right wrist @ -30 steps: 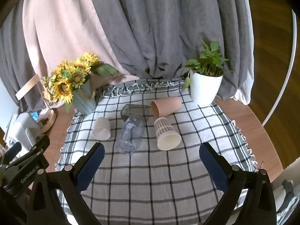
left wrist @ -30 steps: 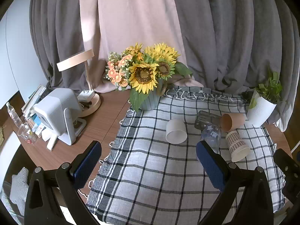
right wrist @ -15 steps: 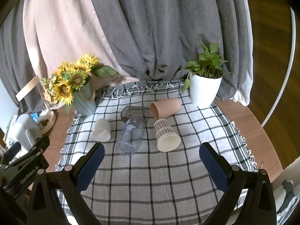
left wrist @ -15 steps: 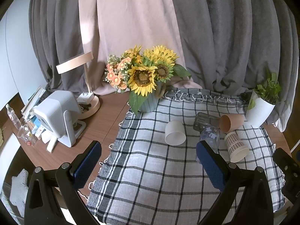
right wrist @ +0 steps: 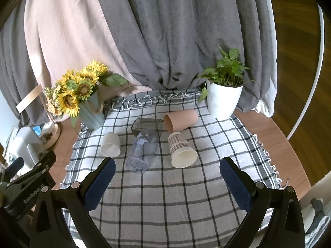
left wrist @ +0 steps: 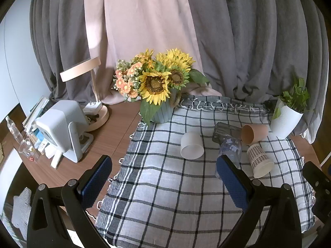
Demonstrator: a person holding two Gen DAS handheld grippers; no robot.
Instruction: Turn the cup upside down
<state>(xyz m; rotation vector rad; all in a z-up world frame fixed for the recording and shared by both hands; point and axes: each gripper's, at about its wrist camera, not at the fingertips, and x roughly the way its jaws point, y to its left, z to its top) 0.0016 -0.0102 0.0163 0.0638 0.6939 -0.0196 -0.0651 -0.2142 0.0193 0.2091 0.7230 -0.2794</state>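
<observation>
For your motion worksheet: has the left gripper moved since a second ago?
Yes. The left gripper has drawn back slightly: the sunflower vase and white cup sit a little lower and smaller in its view.

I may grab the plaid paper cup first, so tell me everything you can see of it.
The plaid paper cup lies on its side on the checked tablecloth, its open mouth turned toward the cameras and its narrower base pointing back. The wall carries a brown and white check print; the rim and inside look plain off-white and empty. Its base end sits close to the tan cup, whether touching I cannot tell. The clear plastic cup lies apart on its left. No gripper touches it.
</observation>
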